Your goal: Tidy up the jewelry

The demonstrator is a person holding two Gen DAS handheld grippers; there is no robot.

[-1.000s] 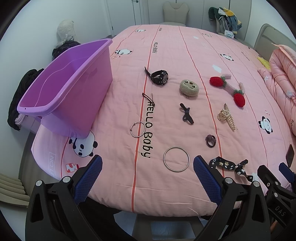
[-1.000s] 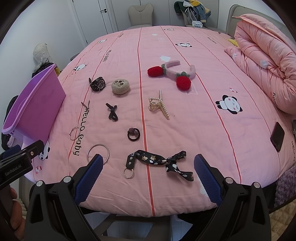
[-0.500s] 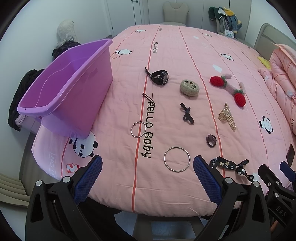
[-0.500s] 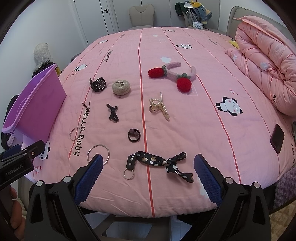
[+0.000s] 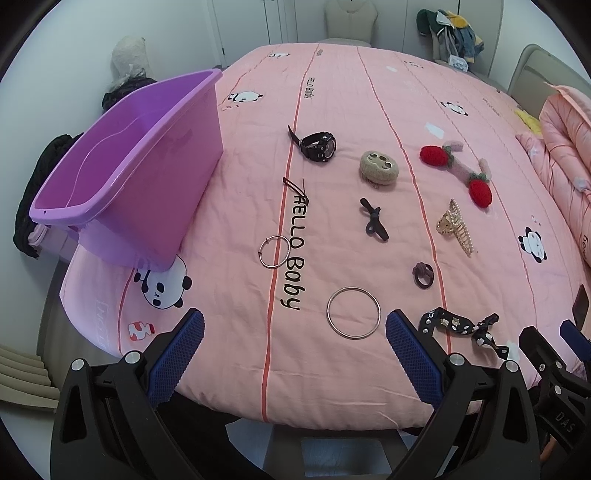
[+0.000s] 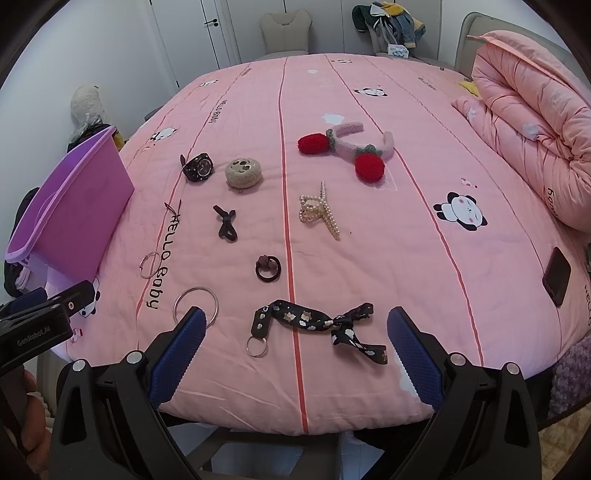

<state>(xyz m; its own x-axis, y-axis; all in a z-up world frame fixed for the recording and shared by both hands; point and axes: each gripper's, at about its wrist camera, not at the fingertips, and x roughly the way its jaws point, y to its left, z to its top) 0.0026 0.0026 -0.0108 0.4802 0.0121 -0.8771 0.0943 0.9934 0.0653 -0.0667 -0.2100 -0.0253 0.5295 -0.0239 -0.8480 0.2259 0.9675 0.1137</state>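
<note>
Jewelry lies spread on a pink bedspread (image 5: 332, 96). A large silver bangle (image 5: 353, 313) and a thin hoop (image 5: 274, 252) lie near my open, empty left gripper (image 5: 293, 341). A black patterned ribbon with a ring (image 6: 317, 325) lies just ahead of my open, empty right gripper (image 6: 295, 341). Further off are a black ring hair tie (image 6: 267, 269), a dark bow (image 6: 226, 221), a pearl claw clip (image 6: 319, 212), a black watch (image 5: 317, 144), a beige round piece (image 5: 379, 167) and a strawberry headband (image 6: 347, 151). An empty purple bin (image 5: 125, 166) stands at the left.
A folded pink quilt (image 6: 532, 140) lies at the right of the bed. A dark phone (image 6: 557, 276) rests near the right edge. A chair (image 6: 285, 31) and piled clothes (image 6: 388, 26) stand beyond the bed's far end.
The right gripper has moved slightly forward toward the ribbon. The left gripper has barely moved. Nothing was taken hold of.
</note>
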